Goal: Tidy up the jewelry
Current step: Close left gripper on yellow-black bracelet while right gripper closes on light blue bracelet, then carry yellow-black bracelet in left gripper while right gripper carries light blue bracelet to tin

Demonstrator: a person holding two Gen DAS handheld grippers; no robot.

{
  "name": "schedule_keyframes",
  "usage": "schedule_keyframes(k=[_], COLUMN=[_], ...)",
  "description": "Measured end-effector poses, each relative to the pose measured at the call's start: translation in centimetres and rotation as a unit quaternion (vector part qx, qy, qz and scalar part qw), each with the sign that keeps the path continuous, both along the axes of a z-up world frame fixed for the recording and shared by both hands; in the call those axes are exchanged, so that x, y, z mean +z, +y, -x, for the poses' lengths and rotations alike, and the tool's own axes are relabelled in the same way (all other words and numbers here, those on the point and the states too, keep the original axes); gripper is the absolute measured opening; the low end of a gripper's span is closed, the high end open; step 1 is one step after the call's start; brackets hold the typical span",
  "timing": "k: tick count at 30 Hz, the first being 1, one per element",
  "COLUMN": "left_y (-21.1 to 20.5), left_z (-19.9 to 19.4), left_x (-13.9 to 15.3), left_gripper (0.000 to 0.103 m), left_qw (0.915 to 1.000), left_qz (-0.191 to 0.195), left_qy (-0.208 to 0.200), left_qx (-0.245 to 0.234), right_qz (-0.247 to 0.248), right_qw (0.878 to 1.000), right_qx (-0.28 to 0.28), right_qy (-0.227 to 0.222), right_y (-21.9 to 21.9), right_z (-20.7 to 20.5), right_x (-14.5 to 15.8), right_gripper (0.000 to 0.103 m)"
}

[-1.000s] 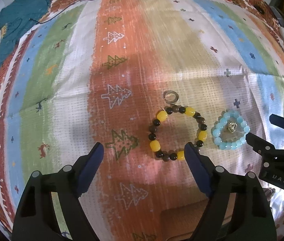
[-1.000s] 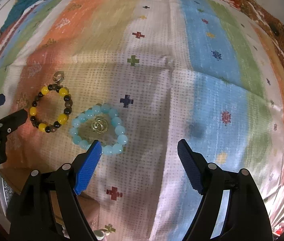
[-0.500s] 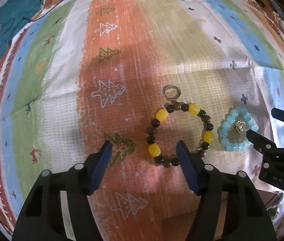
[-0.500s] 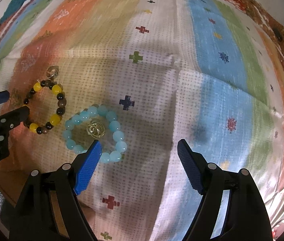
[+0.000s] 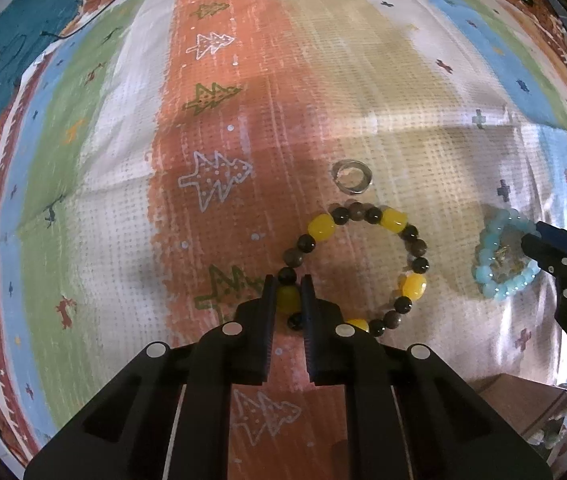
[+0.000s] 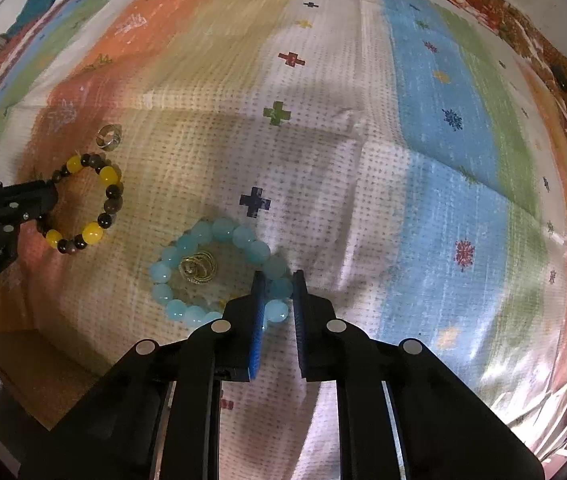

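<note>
The left gripper [image 5: 287, 292] has just closed its jaws and now pinches a yellow bead of the yellow and dark bead bracelet [image 5: 357, 268], which lies on the striped patterned cloth [image 5: 211, 128]. The rest of that bracelet curves away ahead of the fingers and to their right. Just beyond its far edge, ahead of the left fingers and a little right, lies a silver ring [image 5: 350, 176], close to the beads; whether it touches them cannot be told.

The right gripper [image 6: 277, 286] has likewise just closed, and its blue pads [image 6: 258, 304] squeeze the light blue bead bracelet [image 6: 219, 276] at its near right side. The loop of blue beads spreads out to the left of these fingers, flat on the cloth, and a small gold coiled piece [image 6: 197, 268] sits inside the loop, left of the fingertips.

A teal garment [image 5: 19, 52] lies far ahead and left of the left fingers, at the cloth's edge
</note>
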State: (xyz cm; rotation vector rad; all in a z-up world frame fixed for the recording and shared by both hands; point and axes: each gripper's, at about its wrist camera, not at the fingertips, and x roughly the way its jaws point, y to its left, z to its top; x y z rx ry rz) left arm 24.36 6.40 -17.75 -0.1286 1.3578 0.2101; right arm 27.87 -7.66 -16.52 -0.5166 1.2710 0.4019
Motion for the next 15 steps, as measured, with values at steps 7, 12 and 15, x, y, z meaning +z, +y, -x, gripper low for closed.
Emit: schedule_keyframes(k=[7, 12, 15], left_y=[-0.8, -1.7, -2.2], left_z=[1.4, 2.6, 2.7], left_x=[2.6, 4.2, 5.3], left_gripper=[0.012, 0.012, 0.012], left_qw=[0.9996, 0.9991, 0.9985], left_qz=[0.006, 0.013, 0.026], left_qy=[-0.029, -0.041, -0.049], left_qx=[0.004, 0.003, 0.005], right_qz=[-0.017, -0.037, -0.052], right_qw=[1.0, 0.999, 0.997], right_qx=[0.009, 0.013, 0.012], right_qy=[-0.021, -0.037, -0.047], right_y=[0.2, 0.3, 0.3], right_z=[0.8, 2.2, 3.0], right_x=[2.3, 3.9, 5.1], right_gripper=[0.012, 0.012, 0.012])
